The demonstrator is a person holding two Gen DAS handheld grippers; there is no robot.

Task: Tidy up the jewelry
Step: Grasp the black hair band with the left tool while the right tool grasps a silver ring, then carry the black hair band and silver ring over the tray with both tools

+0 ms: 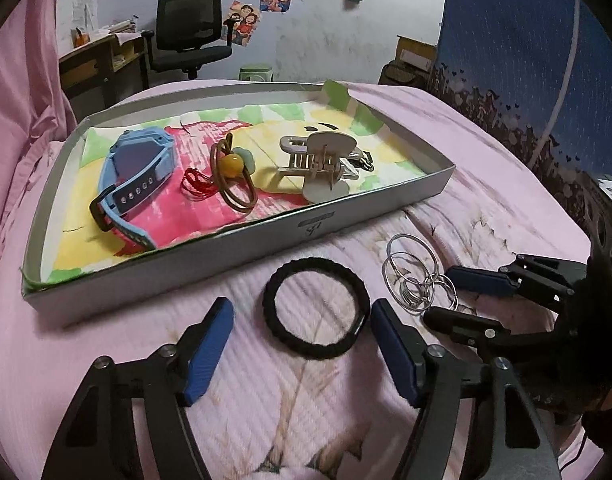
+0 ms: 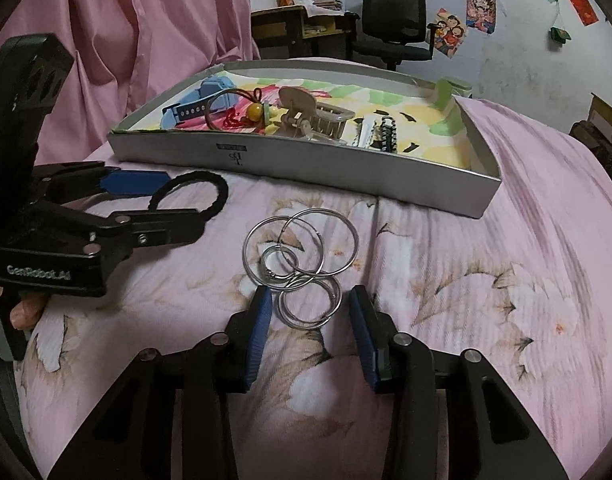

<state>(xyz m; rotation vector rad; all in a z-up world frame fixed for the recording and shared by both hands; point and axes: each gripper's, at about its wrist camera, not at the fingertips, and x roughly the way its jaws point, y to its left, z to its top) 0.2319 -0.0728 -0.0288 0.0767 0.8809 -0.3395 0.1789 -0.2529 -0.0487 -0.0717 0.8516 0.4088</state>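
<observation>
You're hovering both sets of jaws open: left gripper (image 1: 302,344) bracketing the black hair tie (image 1: 316,308), right gripper (image 2: 311,324) straddling the linked metal rings (image 2: 300,264) on the bed (image 2: 486,280), which are risking slipping and dangling loose

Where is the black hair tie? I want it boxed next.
The black hair tie lies on the pink bedspread in front of the box, between the left hand-held gripper fingers, left of the silver rings.

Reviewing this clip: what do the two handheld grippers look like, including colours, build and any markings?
Both are black linkage frames with silver pivot pins and flat, ribbed blue pads on the fingers. The left gripper and right gripper look the same build. In the right wrist view the left gripper's body carries white lettering reading roughly "GenRobot.AI", and its upright black housing has oval cut-outs. No cable or sleeve is clearly visible.
</observation>
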